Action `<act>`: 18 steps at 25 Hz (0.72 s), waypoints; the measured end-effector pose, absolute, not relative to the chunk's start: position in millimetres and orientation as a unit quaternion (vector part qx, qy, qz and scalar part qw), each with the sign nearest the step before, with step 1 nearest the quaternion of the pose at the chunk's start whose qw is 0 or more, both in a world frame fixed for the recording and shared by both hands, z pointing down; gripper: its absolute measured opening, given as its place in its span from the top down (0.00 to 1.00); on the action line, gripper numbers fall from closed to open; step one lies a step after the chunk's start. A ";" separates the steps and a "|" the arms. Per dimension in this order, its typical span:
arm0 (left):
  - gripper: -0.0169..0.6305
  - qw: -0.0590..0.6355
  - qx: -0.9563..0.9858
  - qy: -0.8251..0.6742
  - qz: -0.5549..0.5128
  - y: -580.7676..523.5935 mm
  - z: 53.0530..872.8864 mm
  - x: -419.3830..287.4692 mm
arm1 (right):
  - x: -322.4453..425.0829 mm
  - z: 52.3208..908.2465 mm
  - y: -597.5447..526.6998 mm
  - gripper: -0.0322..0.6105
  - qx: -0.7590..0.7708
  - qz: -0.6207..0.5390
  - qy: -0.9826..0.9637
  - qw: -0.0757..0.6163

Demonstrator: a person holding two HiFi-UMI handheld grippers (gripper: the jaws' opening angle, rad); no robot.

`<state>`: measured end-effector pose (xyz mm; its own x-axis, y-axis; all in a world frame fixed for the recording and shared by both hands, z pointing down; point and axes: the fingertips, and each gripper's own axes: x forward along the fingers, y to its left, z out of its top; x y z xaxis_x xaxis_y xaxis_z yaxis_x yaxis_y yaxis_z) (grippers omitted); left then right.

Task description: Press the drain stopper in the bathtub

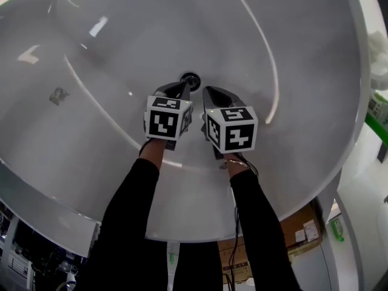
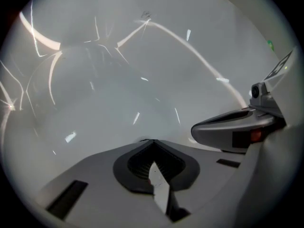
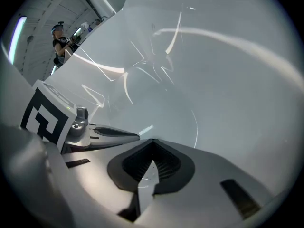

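Sleeves (image 1: 130,223) | left gripper (image 1: 182,88) (fingers (image 2: 85,175) together) near drain stopper (image 1: 191,77) | right gripper (image 1: 208,92) alongside

Head view on my feed: brown cardboard box (image 1: 298,230) at 5 o'clock, w/ white labels (image 1: 311,229) stuck on its side. Just right of it, a white bottle (image 1: 337,227) w/ green print, upright. At 3 o'clock, a green strip (image 1: 376,125) along the frame edge. Above it a white crumpled lump (image 1: 379,56), can't tell what it is. At 7 o'clock, dark clutter (image 1: 24,256), maybe shelving/equip., too dim to sort out. At 6 o'clock, a small green-marked item (image 1: 173,258), partly hidden. Right gripper view: a person (image 3: 61,41) in dark clothes at 10 o'clock, far off, near a white beam (image 3: 97,0) at 11. Bright light strip (image 3: 18,32) at approx. 9–10 o'clock.
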<state>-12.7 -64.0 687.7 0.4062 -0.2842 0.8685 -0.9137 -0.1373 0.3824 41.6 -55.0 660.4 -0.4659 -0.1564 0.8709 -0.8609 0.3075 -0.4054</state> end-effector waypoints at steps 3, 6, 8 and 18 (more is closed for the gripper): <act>0.96 0.494 0.678 -0.437 0.325 -59.5 699.9 -17.0 | 36.4 670.6 -50.7 0.95 0.349 0.470 -0.716 0.380; 0.96 0.494 0.679 -0.430 0.331 -56.6 709.3 -16.2 | 33.7 677.5 -48.2 0.95 0.346 0.473 -0.716 0.380; 0.96 0.491 0.682 -0.427 0.334 -56.2 713.0 -13.1 | 34.2 680.2 -47.4 0.95 0.345 0.476 -0.715 0.379; 0.96 0.505 0.669 -0.423 0.345 -45.7 743.4 -3.5 | 42.7 699.6 -41.1 0.95 0.341 0.488 -0.709 0.378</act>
<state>-3.5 -45.7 743.4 0.4039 -0.2182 0.8884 -0.9142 -0.1320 0.3832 42.7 -41.1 699.6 -0.4811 -0.1143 0.8692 -0.8527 0.2910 -0.4338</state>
